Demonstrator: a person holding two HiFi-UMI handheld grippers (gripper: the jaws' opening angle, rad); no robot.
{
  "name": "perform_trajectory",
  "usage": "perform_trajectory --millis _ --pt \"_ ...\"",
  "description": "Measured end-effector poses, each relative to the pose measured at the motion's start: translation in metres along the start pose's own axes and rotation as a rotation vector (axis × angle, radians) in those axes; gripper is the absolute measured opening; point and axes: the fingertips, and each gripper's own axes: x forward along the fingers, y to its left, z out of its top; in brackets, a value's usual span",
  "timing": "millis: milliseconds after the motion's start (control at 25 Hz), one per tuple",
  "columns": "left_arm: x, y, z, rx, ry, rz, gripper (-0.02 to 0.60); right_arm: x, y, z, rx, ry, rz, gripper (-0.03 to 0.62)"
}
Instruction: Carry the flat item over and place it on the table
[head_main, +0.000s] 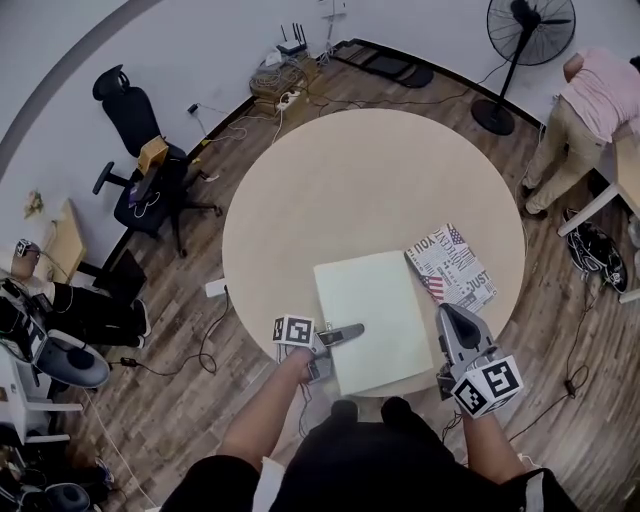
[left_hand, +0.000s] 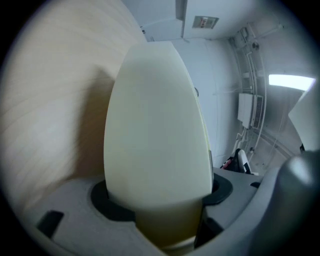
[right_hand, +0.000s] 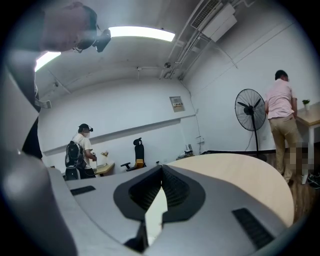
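Note:
The flat item is a pale cream board (head_main: 372, 318) lying flat on the round beige table (head_main: 350, 190), close to its near edge. My left gripper (head_main: 345, 332) reaches in from the board's left side, one jaw over the top face. In the left gripper view the board (left_hand: 155, 125) fills the space between the jaws, with a thin dark gap on one side, so the left gripper (left_hand: 160, 192) is open around it. My right gripper (head_main: 450, 318) hovers just right of the board at the table's edge. It is shut and empty (right_hand: 161, 170), angled up across the table (right_hand: 240, 175).
A newspaper-print packet (head_main: 452, 266) lies on the table just right of the board. Around the table are an office chair (head_main: 140, 170), a standing fan (head_main: 525, 40), floor cables, and a person in a pink shirt (head_main: 585, 100). Another person with a backpack (right_hand: 80, 150) stands by the far wall.

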Motion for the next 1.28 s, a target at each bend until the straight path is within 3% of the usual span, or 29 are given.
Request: perform_trajectory --millis 160,400,960,1040,1160,1200,1280 --pt "0.0 0.002 -0.001 0.095 0.04 0.142 0.353 0.0 0.016 0.001 0.012 0.0 0.032 -0.003" --pt "-0.008 -0.005 0.01 0.233 0.011 0.371 0.414 0.008 0.028 0.003 0.004 0.0 0.077 -0.003" --pt "-0.039 0.022 0.007 0.245 -0.075 0.526 0.445 0.005 0.037 0.002 -0.019 0.006 0.109 -0.003" --pt "-0.042 0.024 0.007 0.209 -0.096 0.514 0.446 0.005 0.039 0.003 -0.015 0.004 0.118 -0.003" --pt "-0.045 0.031 0.005 0.09 -0.145 0.459 0.446 0.005 0.037 0.004 0.001 -0.003 0.123 -0.003" --pt "-0.048 0.034 0.004 0.115 -0.138 0.492 0.446 0.004 0.037 0.004 -0.002 -0.001 0.123 -0.003" --pt "-0.056 0.035 0.005 0.25 -0.106 0.61 0.445 0.003 0.039 0.003 -0.006 0.003 0.124 -0.003"
